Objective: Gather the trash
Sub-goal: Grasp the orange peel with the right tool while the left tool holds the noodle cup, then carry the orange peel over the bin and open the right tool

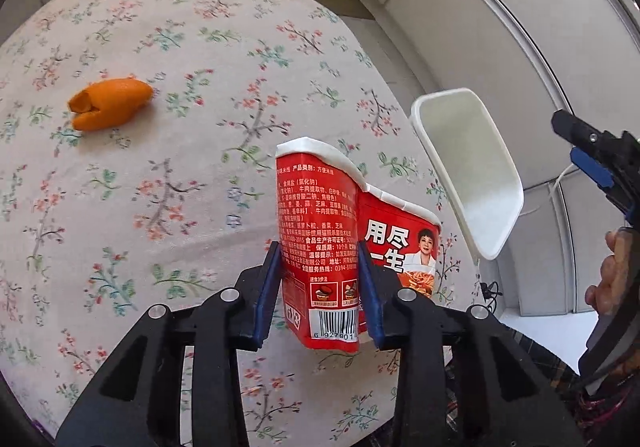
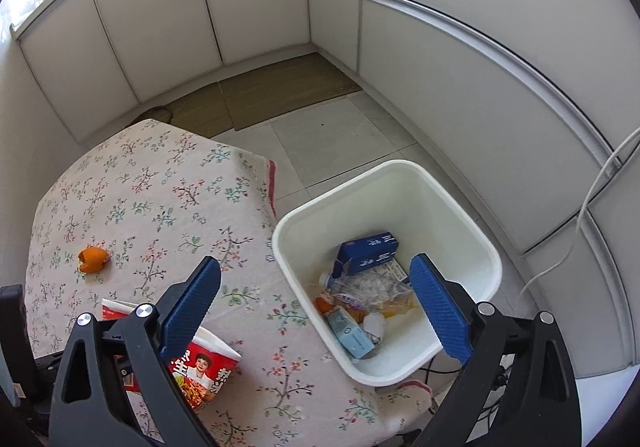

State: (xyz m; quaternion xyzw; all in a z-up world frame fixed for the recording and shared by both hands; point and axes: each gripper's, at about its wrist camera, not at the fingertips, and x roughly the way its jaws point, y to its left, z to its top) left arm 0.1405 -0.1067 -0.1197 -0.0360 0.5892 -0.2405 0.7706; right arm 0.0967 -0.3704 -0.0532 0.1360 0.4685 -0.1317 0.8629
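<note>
My left gripper is shut on a crushed red instant-noodle cup, held above the floral tablecloth. The cup also shows in the right wrist view, partly behind my left-hand finger. An orange peel lies on the cloth to the far left; it also shows in the right wrist view. A white trash bin stands beside the table's right edge and holds several pieces of trash, among them a blue carton. The bin's rim shows in the left wrist view. My right gripper is open and empty, high above the table edge and bin.
White cabinet doors line the back and right walls. A brown mat lies on the tiled floor beyond the table. A white cable hangs at the right. The right gripper shows at the right edge of the left wrist view.
</note>
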